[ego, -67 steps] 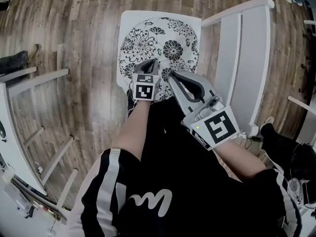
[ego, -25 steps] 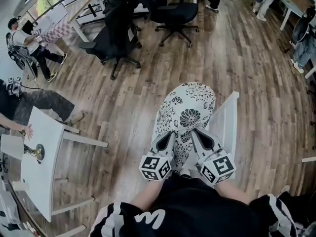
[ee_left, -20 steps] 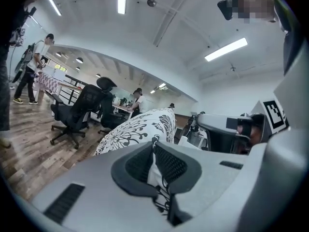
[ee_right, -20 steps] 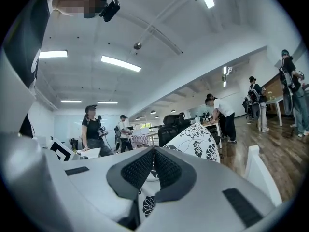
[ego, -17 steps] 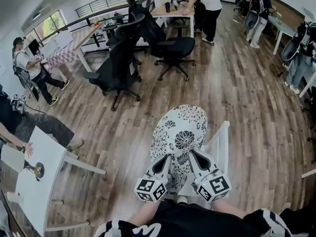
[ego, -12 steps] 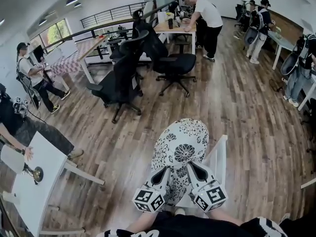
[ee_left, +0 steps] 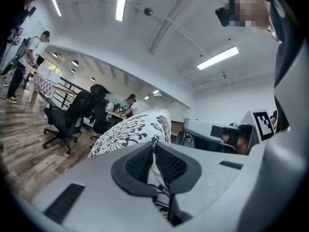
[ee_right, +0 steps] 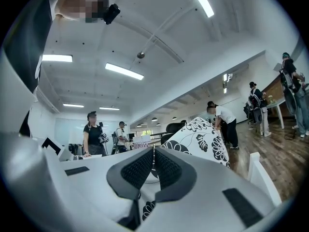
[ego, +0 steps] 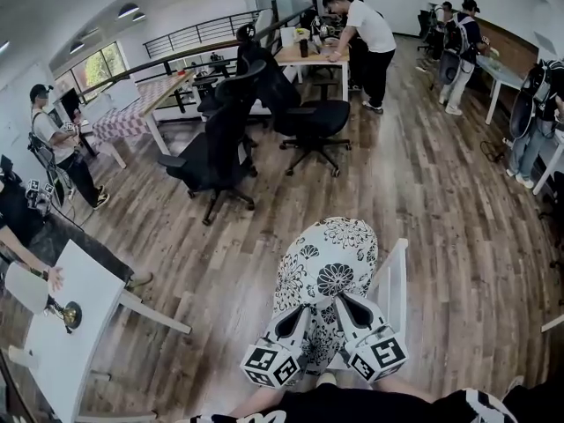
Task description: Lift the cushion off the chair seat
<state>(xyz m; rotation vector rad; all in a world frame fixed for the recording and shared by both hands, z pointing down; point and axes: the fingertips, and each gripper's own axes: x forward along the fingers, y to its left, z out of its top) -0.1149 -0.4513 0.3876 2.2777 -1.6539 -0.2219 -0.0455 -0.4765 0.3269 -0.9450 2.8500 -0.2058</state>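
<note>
Two grippers share one load in the head view: the left gripper [ego: 293, 317] and the right gripper [ego: 342, 303] sit side by side at the near edge of the flower-patterned cushion [ego: 324, 263]. The cushion is held up in front of the person, with the white chair [ego: 393, 276] showing below it on the right. A white table [ego: 75, 320] stands at the left and black office chairs [ego: 216, 148] further off on the wood floor [ego: 441, 183].

In the left gripper view, the left gripper [ee_left: 154, 148] has its jaws pinched together on a fold of the cushion [ee_left: 133, 129], which stretches away from them, high above the floor.

In the right gripper view, the right gripper [ee_right: 153, 152] is likewise clamped on the cushion's [ee_right: 205, 134] edge, and the patterned cloth runs off to the right.
</note>
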